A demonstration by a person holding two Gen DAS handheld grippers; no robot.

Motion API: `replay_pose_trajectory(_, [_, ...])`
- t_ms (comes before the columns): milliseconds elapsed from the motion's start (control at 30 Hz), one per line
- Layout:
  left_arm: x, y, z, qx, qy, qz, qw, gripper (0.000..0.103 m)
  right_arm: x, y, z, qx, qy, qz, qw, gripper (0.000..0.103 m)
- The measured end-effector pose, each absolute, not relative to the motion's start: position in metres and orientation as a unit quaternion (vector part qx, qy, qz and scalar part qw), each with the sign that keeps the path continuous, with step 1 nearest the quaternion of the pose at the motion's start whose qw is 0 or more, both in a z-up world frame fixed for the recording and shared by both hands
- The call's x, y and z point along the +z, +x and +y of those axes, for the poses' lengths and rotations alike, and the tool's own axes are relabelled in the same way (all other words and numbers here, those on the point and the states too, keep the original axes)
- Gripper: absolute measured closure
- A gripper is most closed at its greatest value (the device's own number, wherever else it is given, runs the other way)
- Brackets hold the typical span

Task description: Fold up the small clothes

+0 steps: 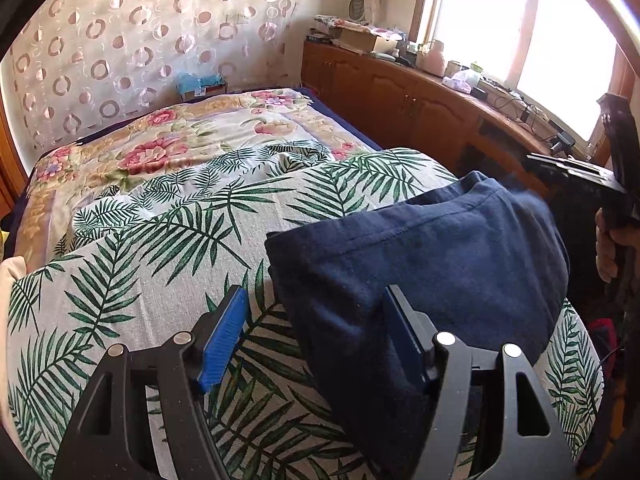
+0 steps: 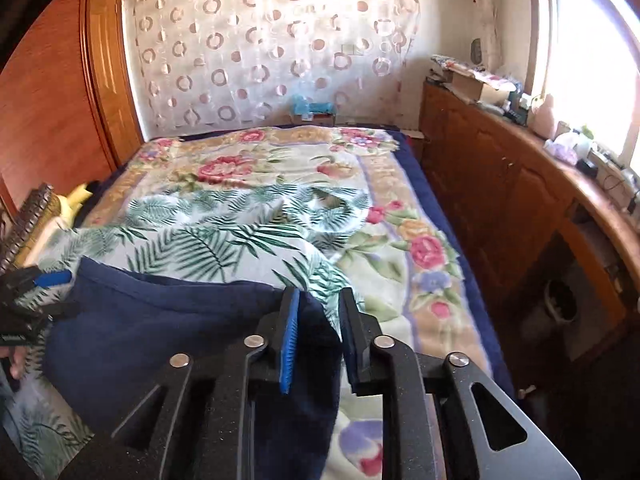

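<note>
A navy blue garment (image 1: pixel 420 268) lies folded on a palm-leaf print cloth (image 1: pixel 160 248) on the bed. My left gripper (image 1: pixel 316 312) is open, its jaws wide apart over the garment's left edge; the blue pad (image 1: pixel 224 344) hangs over the leaf cloth. In the right wrist view the garment (image 2: pixel 160 328) spreads left. My right gripper (image 2: pixel 320 312) has its jaws partly apart around the garment's right corner, with dark cloth between them. The left gripper (image 2: pixel 44 284) shows at the far left edge there.
A floral blanket (image 2: pixel 280 168) covers the bed. A wooden cabinet (image 2: pixel 500 200) with clutter on top runs along the right under a bright window. A wooden wardrobe (image 2: pixel 52 100) stands on the left. A patterned curtain (image 2: pixel 272 48) hangs at the back.
</note>
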State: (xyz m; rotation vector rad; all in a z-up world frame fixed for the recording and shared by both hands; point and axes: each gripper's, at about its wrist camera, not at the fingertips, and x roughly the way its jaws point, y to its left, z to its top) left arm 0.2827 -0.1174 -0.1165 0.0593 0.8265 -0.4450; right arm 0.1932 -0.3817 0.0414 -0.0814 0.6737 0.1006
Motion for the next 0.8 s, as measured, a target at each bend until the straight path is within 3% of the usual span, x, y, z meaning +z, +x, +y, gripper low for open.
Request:
replay_pose_trajectory(33, [-0.117, 0.283, -0.118, -0.215, 0.029, 0.399, 0.891, 0.033, 0.04, 0.191, -0.382, 0.055, -0.039, 0.334, 0.94, 0.062])
replay_pose_trajectory(67, [-0.118, 0.285, -0.118, -0.216, 0.028, 0.401, 0.89, 0.033, 0.036, 0.191, -0.379, 0.058, -0.036, 0.339, 0.938, 0.048])
replay_pose_trajectory(100, [-0.119, 0.287, -0.119, -0.218, 0.027, 0.402, 0.889, 0.033, 0.033, 0.189, -0.373, 0.062, -0.035, 0.343, 0.937, 0.042])
replay_pose_trajectory(267, [-0.122, 0.294, -0.123, -0.224, 0.031, 0.409, 0.884, 0.033, 0.016, 0.196, -0.377, 0.078, -0.027, 0.376, 0.923, 0.039])
replay_pose_trajectory(333, [-0.125, 0.296, -0.126, -0.227, 0.034, 0.414, 0.881, 0.039, 0.007, 0.201, -0.383, 0.085, -0.005, 0.386, 0.919, 0.038])
replay_pose_trajectory(667, [-0.134, 0.301, -0.124, -0.233, 0.014, 0.425, 0.875, 0.039, -0.013, 0.222, -0.414, 0.116, 0.097, 0.398, 0.905, 0.035])
replay_pose_trajectory(733, [-0.134, 0.302, -0.124, -0.235, 0.012, 0.423, 0.875, 0.039, -0.015, 0.222, -0.416, 0.126, 0.102, 0.395, 0.904, 0.035])
replay_pose_trajectory(800, [-0.134, 0.305, -0.125, -0.234, 0.014, 0.422, 0.876, 0.039, -0.015, 0.22, -0.417, 0.136, 0.104, 0.392, 0.904, 0.045])
